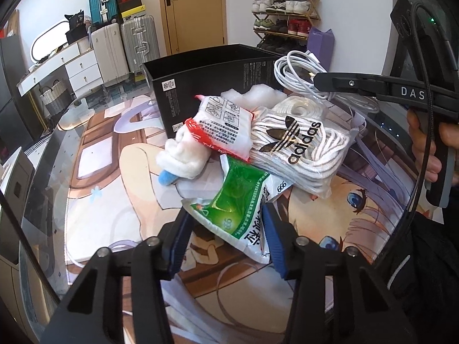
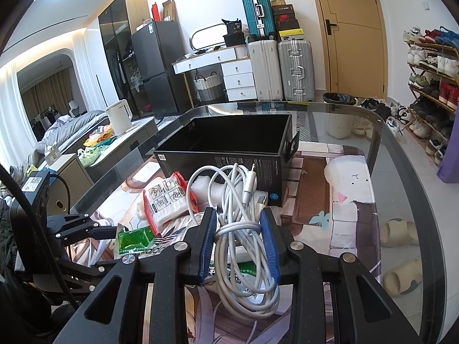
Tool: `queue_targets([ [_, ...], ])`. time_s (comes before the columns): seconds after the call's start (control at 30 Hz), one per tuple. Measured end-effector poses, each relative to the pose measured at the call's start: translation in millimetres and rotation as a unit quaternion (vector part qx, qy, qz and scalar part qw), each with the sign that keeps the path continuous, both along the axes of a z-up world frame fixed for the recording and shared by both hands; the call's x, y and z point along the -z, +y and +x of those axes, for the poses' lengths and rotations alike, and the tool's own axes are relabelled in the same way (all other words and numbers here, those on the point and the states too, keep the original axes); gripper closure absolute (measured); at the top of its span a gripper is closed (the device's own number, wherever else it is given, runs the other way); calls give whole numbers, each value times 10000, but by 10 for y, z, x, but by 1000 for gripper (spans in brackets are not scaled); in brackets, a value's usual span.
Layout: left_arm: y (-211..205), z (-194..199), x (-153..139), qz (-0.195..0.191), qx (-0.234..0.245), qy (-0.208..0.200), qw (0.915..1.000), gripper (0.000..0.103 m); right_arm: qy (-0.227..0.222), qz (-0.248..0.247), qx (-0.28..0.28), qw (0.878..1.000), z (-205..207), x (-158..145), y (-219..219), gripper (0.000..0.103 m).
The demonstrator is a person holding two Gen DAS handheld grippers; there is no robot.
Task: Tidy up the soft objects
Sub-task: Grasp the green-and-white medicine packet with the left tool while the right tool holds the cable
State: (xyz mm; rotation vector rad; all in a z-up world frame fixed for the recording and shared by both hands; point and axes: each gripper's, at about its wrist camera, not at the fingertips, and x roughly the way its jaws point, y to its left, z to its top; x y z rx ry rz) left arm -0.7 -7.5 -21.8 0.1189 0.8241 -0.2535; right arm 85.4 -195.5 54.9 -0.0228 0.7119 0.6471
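Green sachet (image 1: 238,209), light, limp and slick, is lying at the table's (image 2: 401,149) near edge with the left gripper (image 1: 226,235) clamping its lower corner. Beyond it, the right gripper (image 2: 238,240) is pinching the floppy white cable coil (image 2: 243,229) at mid-bundle, which is hanging in front of the black box (image 2: 229,149) standing toward the far edge.

A glass table (image 2: 401,154) is covered by an anime-printed mat (image 1: 114,189). On the mat are set an open black box (image 2: 229,143) and a pile of soft packets (image 1: 229,143).
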Motion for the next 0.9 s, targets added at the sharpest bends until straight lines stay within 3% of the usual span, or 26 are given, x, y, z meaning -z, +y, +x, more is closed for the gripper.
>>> queue_targets([
  [0.03, 9, 8, -1, -43, 6, 12, 10000, 81, -8, -1, -3, 10000, 0, -1, 0, 71],
  [0.3, 36, -51, -20, -46, -24, -22, 10000, 86, -24, 25, -8, 10000, -9, -17, -11, 71],
  [0.4, 47, -47, -44, 41, -83, -65, 9999, 81, -30, 27, -16, 10000, -16, -23, -14, 71],
  [0.47, 55, -45, -56, 100, -157, -83, 9998, 59, -28, 25, -13, 10000, -17, -23, -13, 71],
  [0.53, 89, -46, -78, 118, -264, -151, 9995, 50, -31, 22, -11, 10000, -19, -25, -11, 71],
  [0.9, 71, 106, -74, -59, -343, -71, 9994, 48, -58, 46, -19, 10000, -35, -46, -14, 71],
])
